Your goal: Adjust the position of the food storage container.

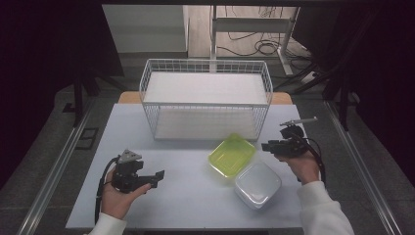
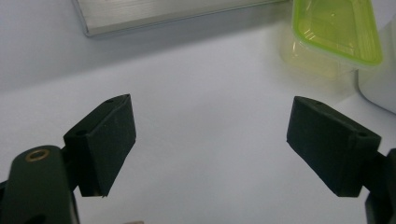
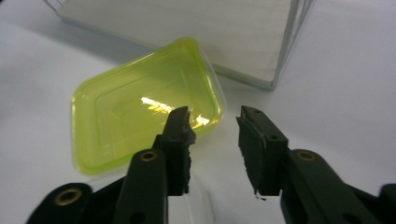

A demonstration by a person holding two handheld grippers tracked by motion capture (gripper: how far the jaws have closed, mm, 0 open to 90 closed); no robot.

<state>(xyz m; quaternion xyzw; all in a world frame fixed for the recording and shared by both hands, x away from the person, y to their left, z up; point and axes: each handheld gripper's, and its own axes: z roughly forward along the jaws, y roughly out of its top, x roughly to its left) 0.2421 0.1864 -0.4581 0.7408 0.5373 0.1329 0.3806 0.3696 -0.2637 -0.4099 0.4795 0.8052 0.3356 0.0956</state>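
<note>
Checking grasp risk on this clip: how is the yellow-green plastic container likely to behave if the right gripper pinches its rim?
The yellow-green plastic container looks thin-walled and translucent, so it is probably light and may flex under a pinch. Its glossy surface suggests the pads could slip. Being shallow and wide, it seems unlikely to tip, but may slide on the smooth table. The right gripper stands open near its corner.

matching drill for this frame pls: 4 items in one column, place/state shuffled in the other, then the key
Items:
1. green container
2. white container
3. wire basket
4. left claw

Places/states:
A. at the table's far edge, behind both containers
B. jaws wide apart, nothing between them
C. nearest the person's right sleeve
D. between the basket and the white container, right claw beside it

Pairs: 1-D, 2-C, 3-A, 4-B
</note>
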